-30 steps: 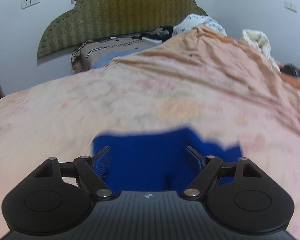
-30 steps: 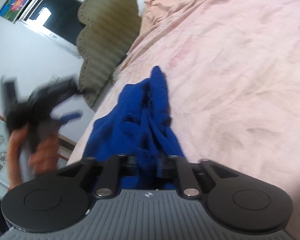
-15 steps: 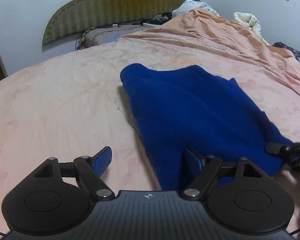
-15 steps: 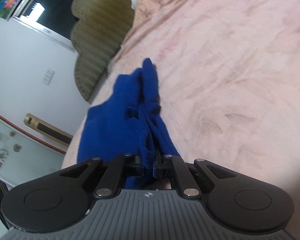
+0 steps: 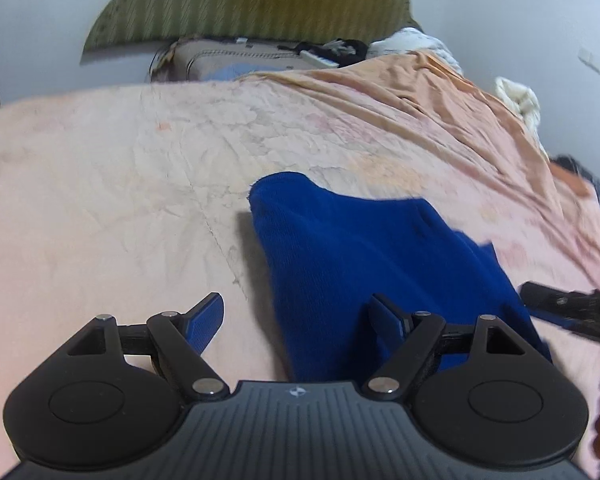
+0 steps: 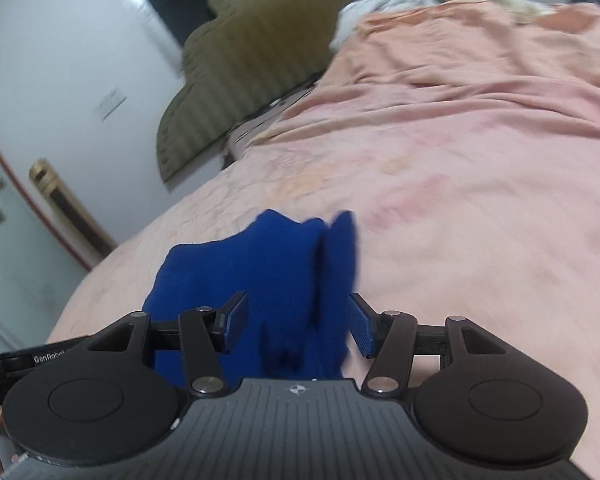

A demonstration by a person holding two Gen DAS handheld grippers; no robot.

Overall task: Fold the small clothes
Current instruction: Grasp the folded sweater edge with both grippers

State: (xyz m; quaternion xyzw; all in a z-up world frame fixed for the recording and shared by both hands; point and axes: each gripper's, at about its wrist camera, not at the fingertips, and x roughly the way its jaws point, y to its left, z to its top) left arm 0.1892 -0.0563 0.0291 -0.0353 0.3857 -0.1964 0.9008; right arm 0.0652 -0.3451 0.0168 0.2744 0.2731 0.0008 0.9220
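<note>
On a bed with a wrinkled pink sheet: blue garment lying flat, partly folded, one rounded corner toward the green headboard. Left gripper low over the near edge of the cloth, jaws spread wide, left pad above bare sheet, right pad over the blue fabric, nothing pinched. Right gripper over the same garment from the other side, jaws just opened and standing apart, bunched blue cloth lying loose between the pads, neither pad pressing on it. Seen in the left wrist view at the right edge: dark finger of the right gripper beside the garment's far edge. Behind, by the headboard: orange blanket, pillow and white bedding, all well apart from the garment.
</note>
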